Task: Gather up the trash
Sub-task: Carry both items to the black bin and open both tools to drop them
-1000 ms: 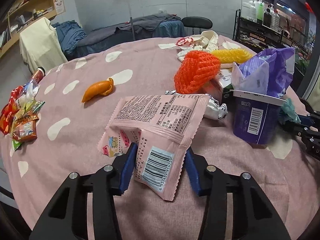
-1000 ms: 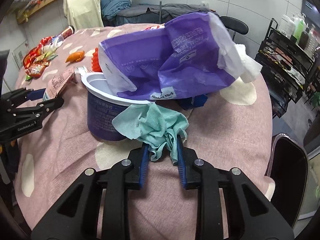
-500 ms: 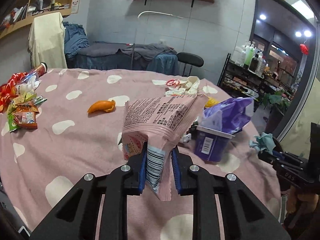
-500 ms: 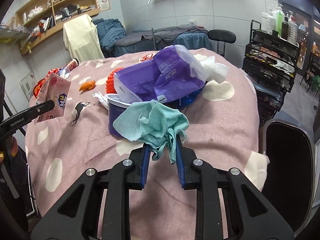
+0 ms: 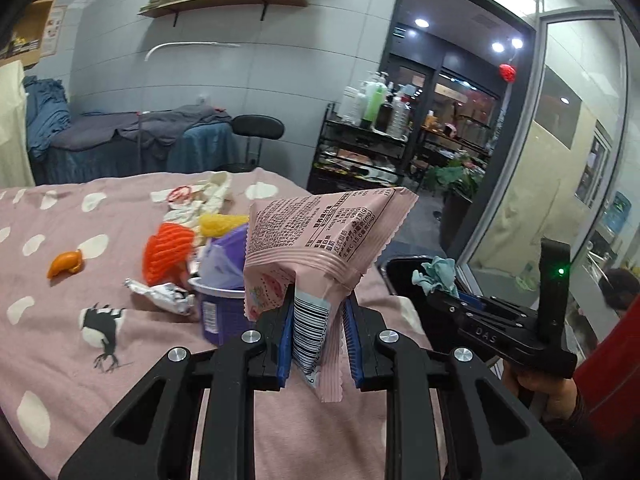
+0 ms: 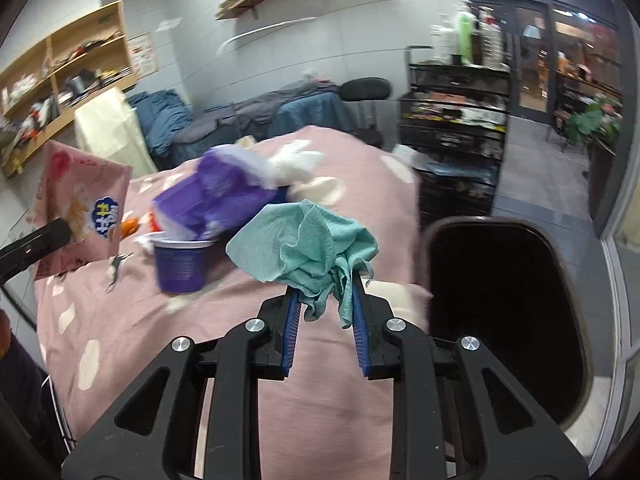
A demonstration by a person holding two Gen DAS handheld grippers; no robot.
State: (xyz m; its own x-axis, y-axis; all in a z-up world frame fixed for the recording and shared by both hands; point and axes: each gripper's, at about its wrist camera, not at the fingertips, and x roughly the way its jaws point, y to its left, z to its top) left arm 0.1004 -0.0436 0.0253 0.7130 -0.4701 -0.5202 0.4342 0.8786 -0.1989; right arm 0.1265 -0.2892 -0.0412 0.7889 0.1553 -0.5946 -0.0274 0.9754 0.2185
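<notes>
My left gripper (image 5: pixel 316 340) is shut on a pink snack packet (image 5: pixel 320 240) and holds it above the table's near edge; the packet also shows at the left of the right wrist view (image 6: pixel 80 208). My right gripper (image 6: pixel 324 320) is shut on a crumpled teal cloth (image 6: pixel 308 248), beside the black trash bin (image 6: pixel 504 320) at the table's right side. In the left wrist view the right gripper (image 5: pixel 452 292) with the cloth (image 5: pixel 436 276) hovers at the bin's (image 5: pixel 400 276) rim.
On the pink spotted table (image 5: pixel 60 320) lie a purple cup (image 5: pixel 216 316) holding a purple bag, an orange net (image 5: pixel 168 252), a yellow net (image 5: pixel 222 222), foil wrapper (image 5: pixel 160 294), an orange peel (image 5: pixel 66 266) and white scraps. A black shelf rack (image 6: pixel 452 120) stands behind.
Both grippers have lifted and swung right, toward the bin. The pink packet is off the table and the teal cloth has come near the bin's rim.
</notes>
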